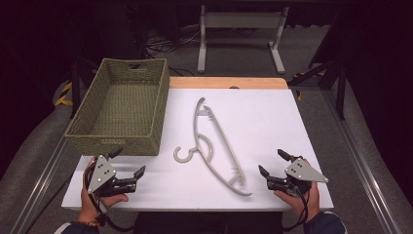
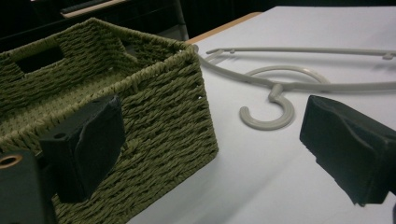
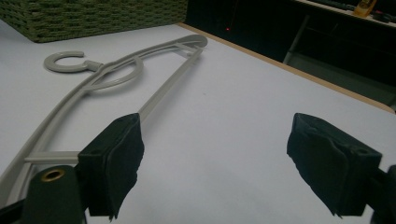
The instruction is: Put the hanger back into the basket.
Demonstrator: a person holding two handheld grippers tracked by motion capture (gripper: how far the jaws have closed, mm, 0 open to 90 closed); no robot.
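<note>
A grey plastic coat hanger (image 1: 214, 146) lies flat in the middle of the white tabletop (image 1: 263, 117), its hook toward the left. A green woven basket (image 1: 122, 105) stands at the left rear with nothing visible inside. My left gripper (image 1: 130, 161) rests low at the front left, just before the basket's near wall, open with nothing between its jaws. My right gripper (image 1: 271, 161) sits at the front right, beside the hanger's near end, also open and holding nothing. The left gripper view has the basket corner (image 2: 154, 107) and the hook (image 2: 271, 116). The right gripper view looks along the hanger (image 3: 163, 88).
A wooden strip (image 1: 229, 83) borders the table's far edge. Behind it a white metal stand (image 1: 238, 34) sits on the floor among cables. Metal rails run along both sides of the table. Bare white surface lies right of the hanger.
</note>
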